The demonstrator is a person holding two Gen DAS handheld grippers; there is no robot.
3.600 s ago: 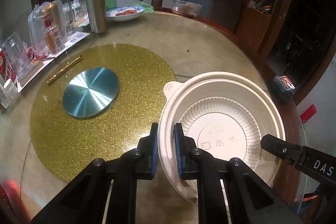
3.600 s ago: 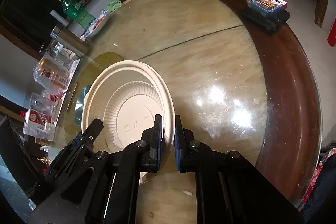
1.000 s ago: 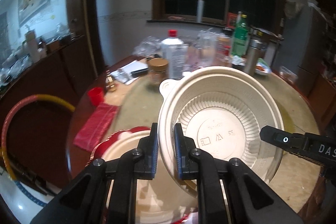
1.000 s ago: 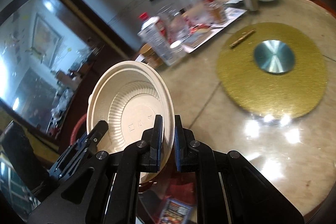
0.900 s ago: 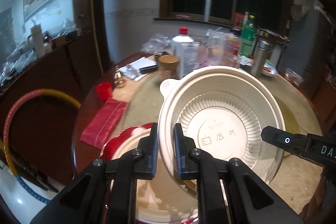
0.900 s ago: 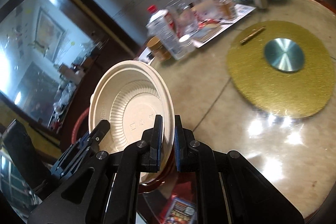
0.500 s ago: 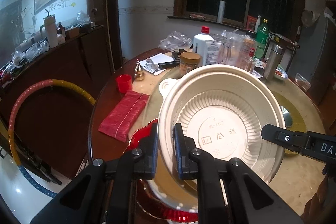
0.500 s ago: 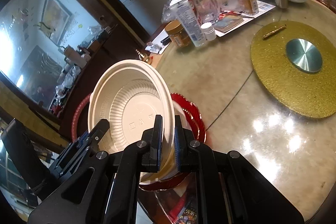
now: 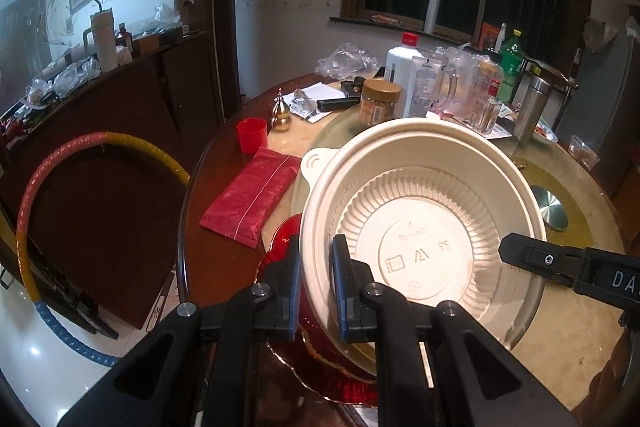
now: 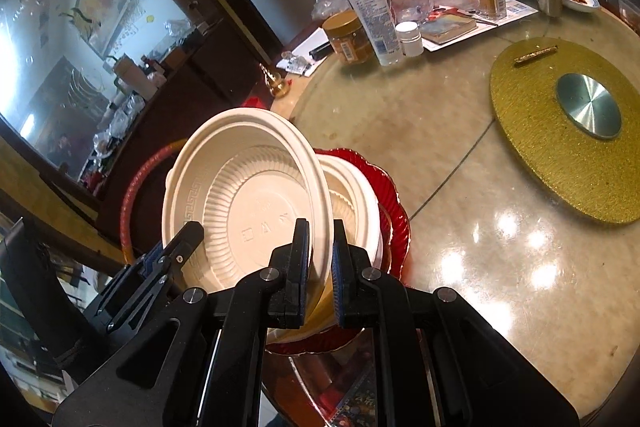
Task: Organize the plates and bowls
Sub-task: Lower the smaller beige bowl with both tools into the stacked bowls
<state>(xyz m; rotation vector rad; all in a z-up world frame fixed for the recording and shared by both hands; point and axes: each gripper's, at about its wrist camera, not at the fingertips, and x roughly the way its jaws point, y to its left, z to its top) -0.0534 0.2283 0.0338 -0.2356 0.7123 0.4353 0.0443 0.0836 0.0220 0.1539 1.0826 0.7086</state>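
Left tongs (image 9: 316, 283) and right tongs (image 10: 320, 259) each pinch opposite rims of bowl (image 10: 244, 203), tilted above stack (image 10: 360, 203) just ahead on red plate (image 10: 396, 219), probably for nesting.

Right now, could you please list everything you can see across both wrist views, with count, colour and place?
Bowl: one, cream, tilted, gripped at opposite rims.
Stacked bowl: at least one, cream, on the red plate.
Red plate: one, table's near edge.
Gold turntable: one, metal disc at its centre.
Red pouch: one, beside a red cup.
White bottle: one, red cap, far side.
Amber jar: one, beside it.
Steel flask: one, far right.
Green bottle: one, far side.
Hoop: one, red, yellow, blue; off the table.
Left gripper: shut on the bowl's rim.
Right gripper: shut on the opposite rim.
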